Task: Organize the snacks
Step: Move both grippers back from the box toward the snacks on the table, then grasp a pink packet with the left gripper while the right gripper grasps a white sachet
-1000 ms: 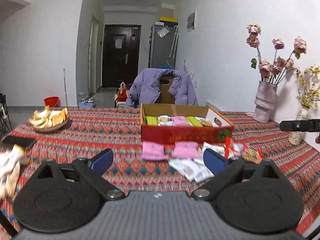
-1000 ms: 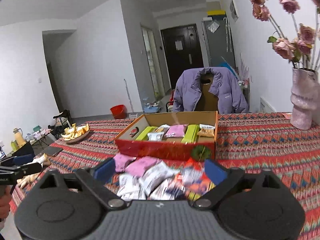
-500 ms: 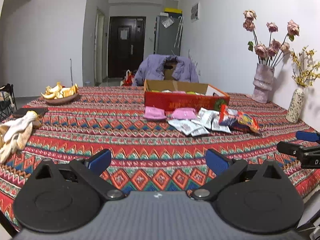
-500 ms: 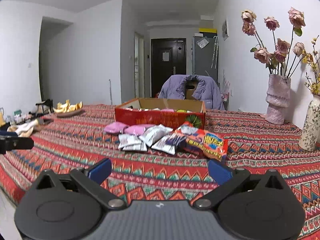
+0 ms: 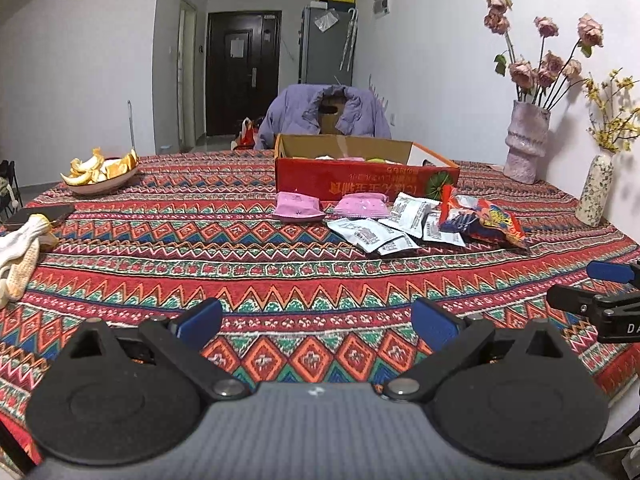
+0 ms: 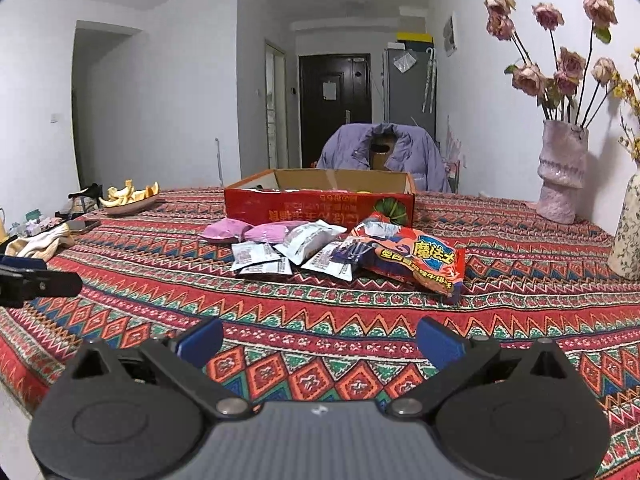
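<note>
Snacks: we see them in a loose heap on the surface (image 5: 280, 280), just in front of the box (image 5: 360, 180). There are two pink packs (image 5: 298, 206), some white packs (image 5: 368, 234) that overlap, and one red bag (image 6: 416, 258) at the right end.
Box: it is open, and some packs already lie inside. Only their tops show over the near wall, so we cannot tell how much room is left.
Left hand-held gripper (image 5: 316, 320): its jaws are wide apart and hold nothing. It hovers low over the near part of the surface, well apart from the heap.
Right hand-held gripper (image 6: 320, 338): it is also spread wide and empty, and also well apart from the heap.
Risk, white packs: they lie flat and one over the other. We think a pinch could take two at once, or push the pile against the box.
Risk, red bag: it looks puffy and smooth. A grip on its middle may slip or crush what is inside; the sealed edge seems safer.
Risk, cloth: the woven cloth may catch on a low fingertip and drag the snacks with it.
Risk, vases: the pink vase (image 6: 560, 176) and the speckled vase (image 6: 628, 236) stand at the right. A wide swing of the right hand-held gripper could knock them over.
Risk, two grippers: both point toward the same heap, so they may collide there.
</note>
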Available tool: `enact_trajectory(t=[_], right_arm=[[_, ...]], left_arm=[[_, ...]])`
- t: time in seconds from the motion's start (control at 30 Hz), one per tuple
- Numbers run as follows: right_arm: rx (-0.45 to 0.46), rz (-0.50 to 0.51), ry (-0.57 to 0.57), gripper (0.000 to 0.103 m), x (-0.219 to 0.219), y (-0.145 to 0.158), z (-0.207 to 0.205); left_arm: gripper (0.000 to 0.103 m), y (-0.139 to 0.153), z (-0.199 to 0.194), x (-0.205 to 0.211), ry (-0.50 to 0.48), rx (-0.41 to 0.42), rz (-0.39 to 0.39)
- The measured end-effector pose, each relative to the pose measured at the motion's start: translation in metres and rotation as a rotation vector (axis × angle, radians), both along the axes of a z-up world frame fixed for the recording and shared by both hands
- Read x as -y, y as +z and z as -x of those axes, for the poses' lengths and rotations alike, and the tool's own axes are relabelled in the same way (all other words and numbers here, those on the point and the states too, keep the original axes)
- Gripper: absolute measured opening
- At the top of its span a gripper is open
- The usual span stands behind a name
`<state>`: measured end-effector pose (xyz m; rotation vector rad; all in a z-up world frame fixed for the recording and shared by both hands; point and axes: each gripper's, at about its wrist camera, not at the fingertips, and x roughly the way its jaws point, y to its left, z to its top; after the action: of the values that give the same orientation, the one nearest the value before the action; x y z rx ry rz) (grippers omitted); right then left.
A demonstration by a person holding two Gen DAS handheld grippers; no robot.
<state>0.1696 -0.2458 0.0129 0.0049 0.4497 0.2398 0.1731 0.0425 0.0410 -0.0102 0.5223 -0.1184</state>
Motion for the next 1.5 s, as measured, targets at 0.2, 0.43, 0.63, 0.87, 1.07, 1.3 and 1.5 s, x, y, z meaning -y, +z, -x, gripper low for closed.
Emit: enact_trajectory(t=[0.2,0.43,0.63,0.87,1.07,1.3,1.5], right_arm=[[-0.043,0.023,-0.026,0.102,-0.002,0.002,-0.036],[-0.056,0.015,-0.005,0.098,-0.021,0.012,-0.090],[-0.125,-0.056,0.048,0.080,-0.042,0.006,-0.158],[-0.175,-0.144,0.000,0.064,-0.057,-0.011,-0.227],[-0.173,-0.115,-0.017,0.049,-0.066,-0.023,-0.252],[-0.152,-0.090,-0.039,0.049,-0.069,-0.023,-0.267],[-0.153,-0.058,0.005,0.039,-0.072,-0.019,-0.260]], left_arm=[[0.103,-0.004,-0.046,0.000,0.008,-0.041,0.012],[0.102,0.000,-0.126,-0.002,0.009,-0.037,-0.026],[0.100,-0.007,-0.212,-0.003,-0.031,-0.068,-0.019],[0.082,-0.033,-0.288,0.002,-0.057,-0.160,0.021],[0.070,-0.051,-0.307,0.007,-0.053,-0.182,-0.001],[0.062,-0.057,-0.309,0.005,-0.056,-0.164,-0.019],[0.062,-0.045,-0.291,-0.001,-0.036,-0.171,-0.011]])
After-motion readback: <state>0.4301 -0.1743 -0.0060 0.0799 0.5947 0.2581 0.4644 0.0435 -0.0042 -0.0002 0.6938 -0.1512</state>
